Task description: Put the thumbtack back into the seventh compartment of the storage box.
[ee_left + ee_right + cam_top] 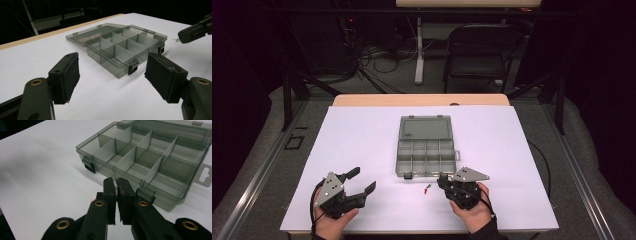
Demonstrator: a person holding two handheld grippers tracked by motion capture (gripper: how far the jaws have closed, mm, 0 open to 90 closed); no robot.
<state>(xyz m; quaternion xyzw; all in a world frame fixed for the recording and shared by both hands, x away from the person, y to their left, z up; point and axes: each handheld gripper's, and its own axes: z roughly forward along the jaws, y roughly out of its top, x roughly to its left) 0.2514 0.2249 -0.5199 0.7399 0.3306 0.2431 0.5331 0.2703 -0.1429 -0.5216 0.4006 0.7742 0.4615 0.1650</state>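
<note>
Table (362, 210) lay under a white sheet, its wood edge showing at the far side. At the centre of the sheet stood a smoky clear organizer box (426, 156), lid (424, 128) thrown back flat toward the far edge, the tray split by dividers into two rows of small compartments; in both gripper views the compartments looked bare. Two dark latches hung on the tray's near wall.

Left gripper (361, 181) sat at the near left corner of the sheet, well apart from the box, held in the person's left hand (332, 222). Its jaws stood wide, nothing between the pads (67, 77); its own view looked across bare sheet to the box's near corner.

Right gripper (441, 178) sat just in front of the box's near wall, toward the right latch, held in the right hand (472, 210). Its jaws were pressed together. A sliver of something pale showed at the tips in the right gripper view, possibly a small part pinched there, too small to tell.

A tiny red-tipped piece (427, 189) lay on the sheet just left of the right gripper, near the box's front wall; probably a small screw or pin.
</note>
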